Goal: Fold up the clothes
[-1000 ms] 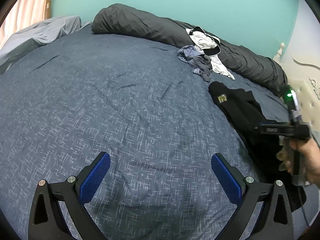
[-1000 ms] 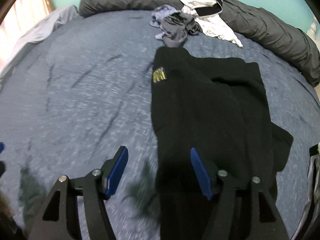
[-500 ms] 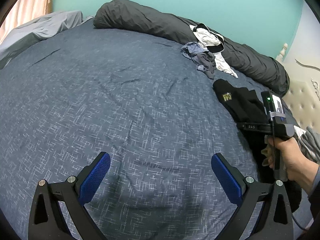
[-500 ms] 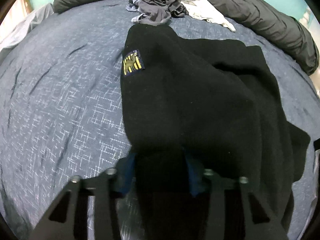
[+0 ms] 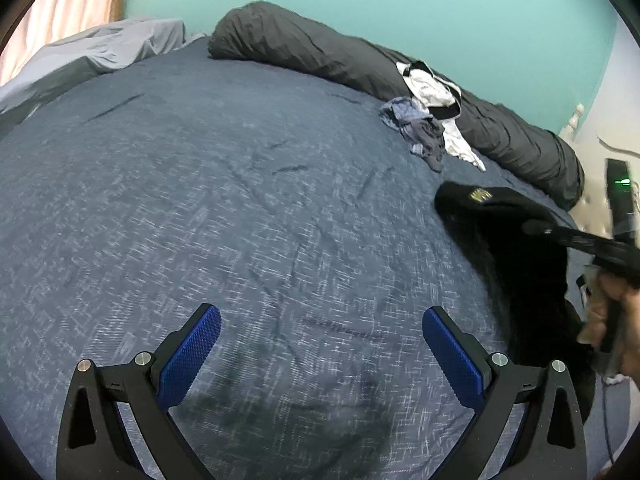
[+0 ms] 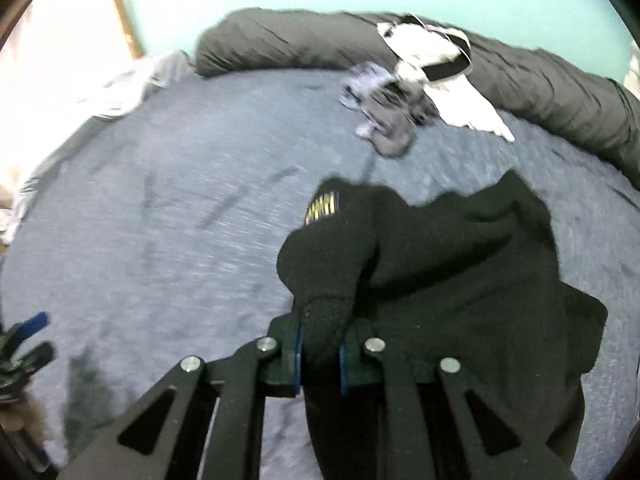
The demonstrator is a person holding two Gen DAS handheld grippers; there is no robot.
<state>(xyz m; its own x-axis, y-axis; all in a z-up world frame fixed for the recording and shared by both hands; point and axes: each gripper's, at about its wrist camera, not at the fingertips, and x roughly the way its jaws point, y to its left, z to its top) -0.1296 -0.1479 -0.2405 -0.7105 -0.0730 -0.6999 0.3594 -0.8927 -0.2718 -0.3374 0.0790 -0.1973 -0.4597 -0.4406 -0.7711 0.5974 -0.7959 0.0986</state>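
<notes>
— Where the right gripper (image 6: 319,354) sits, what has it got?
— Its jaws have just been closing and now pinch a bunched fold of the black garment (image 6: 460,280), with cloth squeezed between the blue pads. That edge is lifted off the dark blue bedspread (image 6: 180,220) while the bulk still lies on it, on the right side of the bed.

— Any writing or brand on it?
— Only a small patch (image 6: 322,208) with yellow bars on the part farthest from the camera. Blur smears it in the right wrist view; in the left wrist view the patch (image 5: 480,195) is too small to read. I can make out no words.

— And the left gripper (image 5: 321,356)?
— Spread wide, nothing between the pads, poised over bare bedspread (image 5: 240,220) left of the garment (image 5: 516,248).

— What else lies there?
— A crumpled grey-blue garment (image 5: 420,132) touching a white and black one (image 5: 434,92), which drapes on the rolled dark grey duvet (image 5: 320,56) by the turquoise wall (image 5: 400,0). No lettering is legible on either
</notes>
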